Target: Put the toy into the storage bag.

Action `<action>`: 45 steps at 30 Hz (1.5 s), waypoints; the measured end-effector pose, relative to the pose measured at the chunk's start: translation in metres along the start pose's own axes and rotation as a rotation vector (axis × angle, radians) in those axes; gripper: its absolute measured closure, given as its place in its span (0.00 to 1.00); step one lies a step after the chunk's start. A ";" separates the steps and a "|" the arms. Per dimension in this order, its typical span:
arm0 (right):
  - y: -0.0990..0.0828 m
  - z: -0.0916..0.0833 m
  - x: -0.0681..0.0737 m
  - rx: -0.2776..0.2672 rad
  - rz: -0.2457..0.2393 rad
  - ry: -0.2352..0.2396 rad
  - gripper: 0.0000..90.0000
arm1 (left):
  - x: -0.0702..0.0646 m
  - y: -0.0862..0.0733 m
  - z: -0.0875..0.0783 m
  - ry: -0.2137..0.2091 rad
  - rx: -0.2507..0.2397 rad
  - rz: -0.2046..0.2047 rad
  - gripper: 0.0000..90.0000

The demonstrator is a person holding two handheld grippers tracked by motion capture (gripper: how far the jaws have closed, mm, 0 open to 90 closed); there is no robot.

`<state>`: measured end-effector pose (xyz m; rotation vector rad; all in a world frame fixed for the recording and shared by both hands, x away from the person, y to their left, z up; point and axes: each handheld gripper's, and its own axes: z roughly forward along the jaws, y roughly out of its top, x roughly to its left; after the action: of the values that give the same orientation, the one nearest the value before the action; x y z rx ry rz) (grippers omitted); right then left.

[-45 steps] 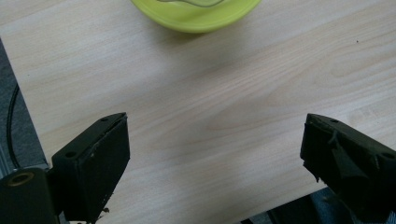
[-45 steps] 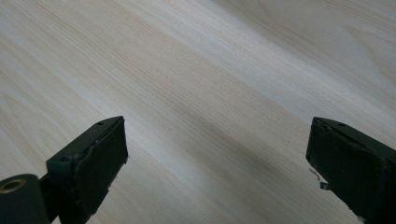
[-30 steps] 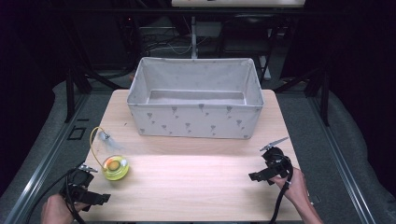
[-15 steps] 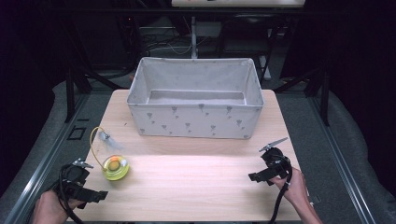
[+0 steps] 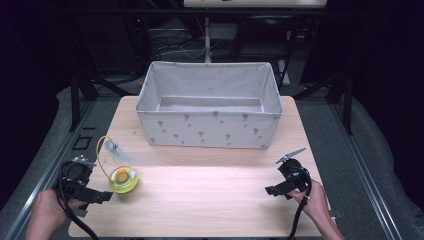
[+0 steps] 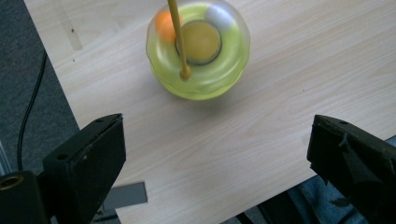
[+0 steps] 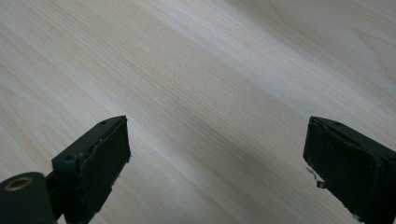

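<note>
On table (image 5: 210, 200), empty fabric bin (image 5: 209, 131), yellow-green toy (image 5: 123, 179).

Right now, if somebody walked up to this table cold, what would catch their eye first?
Probably the big grey fabric bin standing open at the far middle of the wooden table. Next, the bright yellow-green round toy with its thin yellow wand near the left front, just ahead of the open left gripper. The right gripper is open too, over bare wood at the right front.
</note>
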<state>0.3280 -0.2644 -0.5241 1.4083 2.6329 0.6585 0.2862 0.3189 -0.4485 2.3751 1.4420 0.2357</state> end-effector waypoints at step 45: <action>0.000 -0.001 0.001 -0.014 -0.006 -0.001 0.09 | 0.016 0.075 -0.036 0.011 0.064 0.123 0.21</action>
<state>0.3273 -0.2643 -0.5232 1.3959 2.6253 0.6741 0.3440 0.3086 -0.3873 2.5208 1.3285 0.2371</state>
